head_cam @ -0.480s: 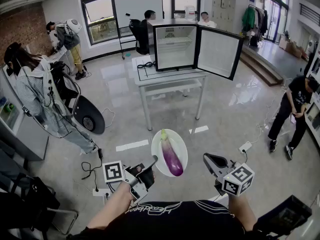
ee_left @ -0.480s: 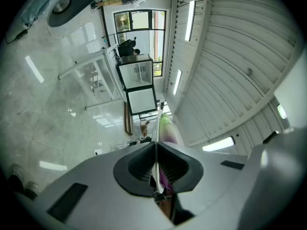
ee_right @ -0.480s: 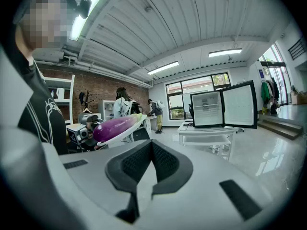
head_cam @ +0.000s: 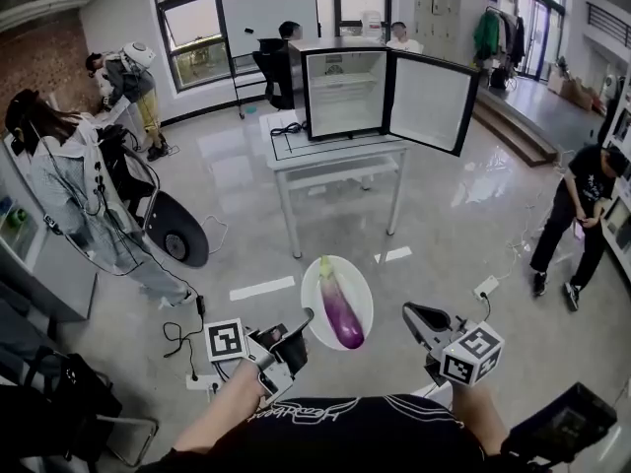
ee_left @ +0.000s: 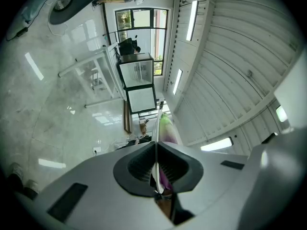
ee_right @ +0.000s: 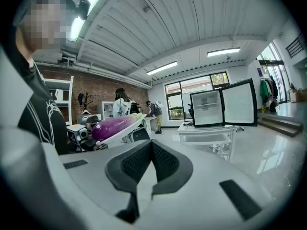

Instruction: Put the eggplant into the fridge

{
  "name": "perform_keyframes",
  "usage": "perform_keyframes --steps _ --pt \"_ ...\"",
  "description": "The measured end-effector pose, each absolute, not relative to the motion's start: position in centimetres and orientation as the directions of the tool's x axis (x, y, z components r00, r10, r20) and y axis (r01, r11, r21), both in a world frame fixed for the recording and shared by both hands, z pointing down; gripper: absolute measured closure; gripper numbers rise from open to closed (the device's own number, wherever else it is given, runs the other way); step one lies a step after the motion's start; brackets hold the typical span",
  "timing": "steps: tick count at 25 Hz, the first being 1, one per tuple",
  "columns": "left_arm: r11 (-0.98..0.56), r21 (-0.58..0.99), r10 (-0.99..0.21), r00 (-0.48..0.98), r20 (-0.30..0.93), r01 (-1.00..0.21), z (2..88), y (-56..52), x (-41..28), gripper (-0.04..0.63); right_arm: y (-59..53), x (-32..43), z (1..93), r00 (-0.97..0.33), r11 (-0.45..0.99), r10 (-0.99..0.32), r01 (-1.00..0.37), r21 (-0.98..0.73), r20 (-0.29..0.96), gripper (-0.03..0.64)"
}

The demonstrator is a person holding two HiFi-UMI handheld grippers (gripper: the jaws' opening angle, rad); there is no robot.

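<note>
Close below me, at the near edge of the head view, my left gripper (head_cam: 304, 319) is clamped narrow on the near-left rim of a white plate (head_cam: 363, 294). In the left gripper view that rim shows as a thin pale line pinched between the two dark pads. The plate is carried in the air above the floor, reaching away from the jaws toward the far side. The eggplant (head_cam: 340, 313) lies lengthwise on it, purple for most of its length, with its pale green end pointing far. From the left gripper view I see a strip of purple just past the pads.

Just right of the plate, and apart from it, my right gripper (head_cam: 412, 315) hangs at about the same height. Its jaws are closed together with nothing between them, as the right gripper view shows. In that view the eggplant on its plate sits off to the left.

Farther out, the glossy floor (head_cam: 463, 215) carries two short white tape marks (head_cam: 261, 288) and a power strip (head_cam: 483, 289) on a cable. Beyond them stands a white table (head_cam: 335, 151) with the fridge (head_cam: 345, 92) on top. The fridge door (head_cam: 429, 101) is swung wide to the right, and the pale inside with a shelf is in plain sight. The eggplant is well apart from it.

A person in a grey jacket (head_cam: 74, 195) stands at the left and a person in black (head_cam: 582, 215) at the right. Others are by the far windows (head_cam: 202, 28).
</note>
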State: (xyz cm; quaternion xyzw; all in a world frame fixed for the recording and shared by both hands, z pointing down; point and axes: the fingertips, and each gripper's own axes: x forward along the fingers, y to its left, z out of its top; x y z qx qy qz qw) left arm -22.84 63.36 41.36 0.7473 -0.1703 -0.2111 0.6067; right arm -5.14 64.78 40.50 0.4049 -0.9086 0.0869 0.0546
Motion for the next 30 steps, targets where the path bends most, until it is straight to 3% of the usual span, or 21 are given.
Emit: perform_keyframes --steps 30 --pt "-0.213 0.974 -0.503 0.847 -0.173 0.072 41.3 61.9 -25.7 0.575 63.6 -8.7 39.4 -0.663 0.654 -0.737 -0.748 -0.109 0.132 0.611"
